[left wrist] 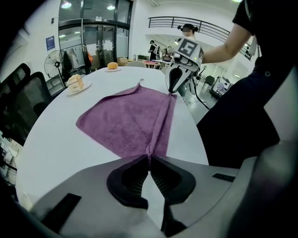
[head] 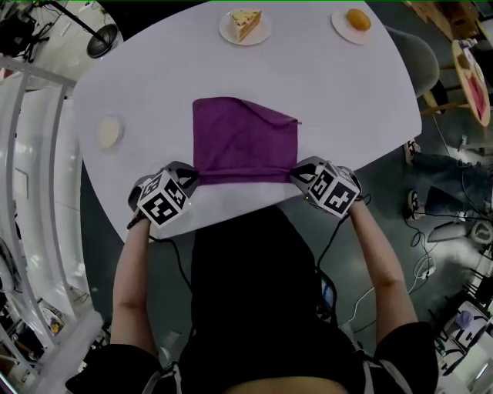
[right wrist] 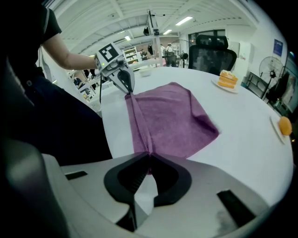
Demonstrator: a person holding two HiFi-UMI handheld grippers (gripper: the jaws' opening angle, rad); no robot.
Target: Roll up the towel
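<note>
A purple towel (head: 243, 142) lies flat on the white table (head: 331, 92), its near edge folded over into a narrow band. My left gripper (head: 190, 178) is shut on the towel's near left corner (left wrist: 149, 151). My right gripper (head: 296, 174) is shut on the near right corner (right wrist: 150, 153). The folded band (left wrist: 160, 124) runs taut between the two grippers. In the left gripper view the right gripper (left wrist: 171, 88) pinches the far end of the band, and in the right gripper view the left gripper (right wrist: 127, 87) does the same.
A plate with a cake slice (head: 245, 25) and a plate with an orange bun (head: 357, 21) stand at the table's far edge. A small pale dish (head: 110, 131) sits at the left. Chairs and a fan stand around the table.
</note>
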